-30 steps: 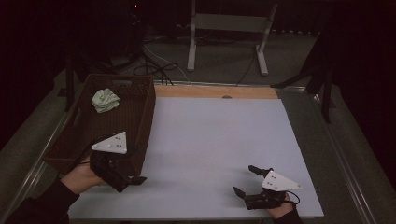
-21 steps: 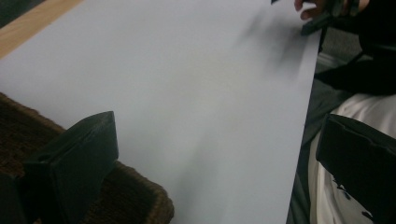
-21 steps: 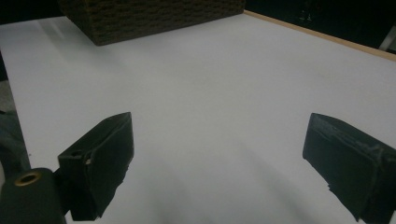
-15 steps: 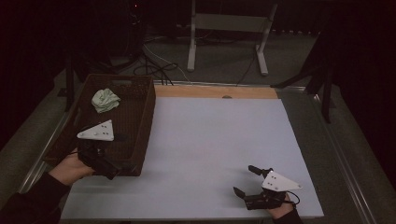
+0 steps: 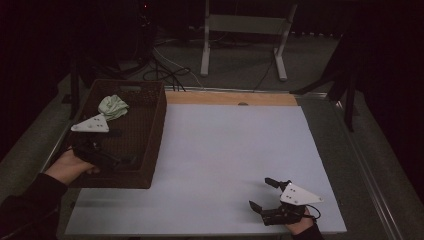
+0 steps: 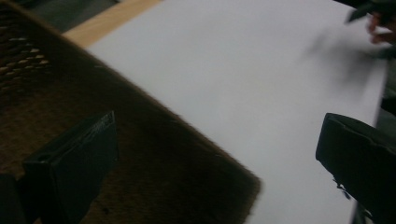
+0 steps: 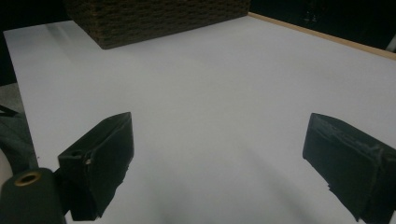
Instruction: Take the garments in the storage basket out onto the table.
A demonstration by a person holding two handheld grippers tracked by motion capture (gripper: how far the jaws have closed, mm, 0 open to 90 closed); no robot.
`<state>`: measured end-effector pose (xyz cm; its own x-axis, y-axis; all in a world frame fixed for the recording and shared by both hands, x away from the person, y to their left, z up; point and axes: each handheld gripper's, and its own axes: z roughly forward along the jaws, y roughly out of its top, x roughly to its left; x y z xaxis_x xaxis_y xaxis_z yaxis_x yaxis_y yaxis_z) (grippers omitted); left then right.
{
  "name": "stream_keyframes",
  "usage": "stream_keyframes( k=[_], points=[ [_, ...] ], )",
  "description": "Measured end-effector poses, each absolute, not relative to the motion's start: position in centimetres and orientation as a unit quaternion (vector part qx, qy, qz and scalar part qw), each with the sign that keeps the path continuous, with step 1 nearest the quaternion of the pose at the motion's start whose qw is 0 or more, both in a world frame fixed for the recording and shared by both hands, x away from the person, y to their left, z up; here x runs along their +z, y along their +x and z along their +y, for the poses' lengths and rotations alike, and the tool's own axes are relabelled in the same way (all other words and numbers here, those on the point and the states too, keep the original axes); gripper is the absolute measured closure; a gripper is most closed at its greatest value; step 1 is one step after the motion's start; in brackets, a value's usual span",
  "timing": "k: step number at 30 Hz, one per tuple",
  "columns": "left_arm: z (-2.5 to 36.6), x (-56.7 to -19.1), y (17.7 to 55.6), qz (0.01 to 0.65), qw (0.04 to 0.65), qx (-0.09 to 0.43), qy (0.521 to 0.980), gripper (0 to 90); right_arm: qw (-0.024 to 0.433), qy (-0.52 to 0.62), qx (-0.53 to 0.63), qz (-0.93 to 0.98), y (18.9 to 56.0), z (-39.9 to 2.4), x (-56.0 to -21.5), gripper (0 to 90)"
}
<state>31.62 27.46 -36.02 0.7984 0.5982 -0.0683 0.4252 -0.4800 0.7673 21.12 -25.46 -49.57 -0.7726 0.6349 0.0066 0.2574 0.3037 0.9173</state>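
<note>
The left gripper (image 5: 117, 147) is hovering over the dark brown woven rectangular basket (image 5: 150, 150) — jaws spread, holding nothing. The right gripper (image 5: 264, 194) is resting on the white table sheet (image 5: 230, 150), jaws apart — a crumpled pale green cloth (image 5: 113, 106) is lying in the basket's far end.

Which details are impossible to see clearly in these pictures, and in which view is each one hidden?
- High view: the left gripper jaws blend into the dark basket, so their exact contact cannot be told.
- High view: the green cloth is small and dim; its folds are unclear.
- Left gripper view: the person's other hand is blurred and cut off by the edge.
- Right gripper view: the basket is cut off by the top edge, hiding its inside.
</note>
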Motion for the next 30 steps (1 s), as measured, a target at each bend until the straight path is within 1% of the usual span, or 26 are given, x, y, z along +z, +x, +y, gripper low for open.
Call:
stream_keyframes(
  k=[9, 17, 21, 26, 30],
  points=[
    [29.1, -35.9, 34.9, 0.385, 0.389, 0.149, 0.824, 0.0, 0.183, 0.283, 0.519, 0.786, 21.1, -25.4, -49.6, 9.0],
    [29.7, -35.8, 37.1, 0.421, 0.375, 0.173, 0.808, 0.0, 0.182, 0.282, 0.517, 0.787, 21.1, -25.4, -49.6, 9.0],
    [30.1, -36.1, 38.3, 0.446, 0.380, 0.171, 0.792, 0.0, 0.182, 0.282, 0.517, 0.787, 21.1, -25.4, -49.6, 9.0],
    [30.7, -36.8, 39.9, 0.489, 0.363, 0.173, 0.774, 0.0, 0.182, 0.283, 0.516, 0.788, 21.2, -25.4, -49.6, 9.0],
    [31.0, -37.4, 40.9, 0.503, 0.362, 0.161, 0.768, 0.0, 0.182, 0.282, 0.515, 0.789, 21.2, -25.4, -49.7, 9.0]
  ],
)
